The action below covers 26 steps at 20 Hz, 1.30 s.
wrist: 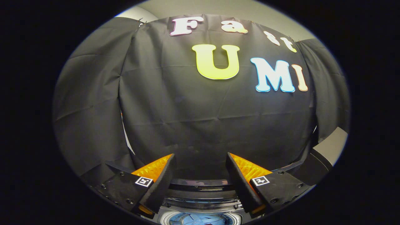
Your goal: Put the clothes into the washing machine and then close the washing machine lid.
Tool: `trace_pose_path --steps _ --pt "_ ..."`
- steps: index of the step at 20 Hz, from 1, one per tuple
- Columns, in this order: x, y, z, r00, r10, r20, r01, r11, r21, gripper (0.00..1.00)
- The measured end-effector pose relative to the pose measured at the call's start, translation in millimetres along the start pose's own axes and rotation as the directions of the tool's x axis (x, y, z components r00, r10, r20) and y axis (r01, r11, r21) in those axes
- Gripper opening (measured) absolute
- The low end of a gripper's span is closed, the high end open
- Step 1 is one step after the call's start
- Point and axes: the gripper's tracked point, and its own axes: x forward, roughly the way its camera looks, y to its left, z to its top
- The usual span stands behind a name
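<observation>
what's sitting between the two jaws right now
Nothing is held. In the gripper view the open gripper has only the washing machine's dark rim and the black cloth wall showing through the gap.

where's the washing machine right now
In the gripper view the washing machine sits low between and below the open gripper, its round opening showing under the fingers, in front of the black cloth wall.

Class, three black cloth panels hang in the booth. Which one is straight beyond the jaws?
The middle panel, between the left panel and right panel; the open, empty jaws point at it above the washing machine.
</observation>
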Motion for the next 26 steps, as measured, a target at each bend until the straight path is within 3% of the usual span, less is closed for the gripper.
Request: trace_pose_path --steps 26 --pt "-93 6 -42 0.998 0.054 0.032 -0.053 0.998 -0.026 0.99"
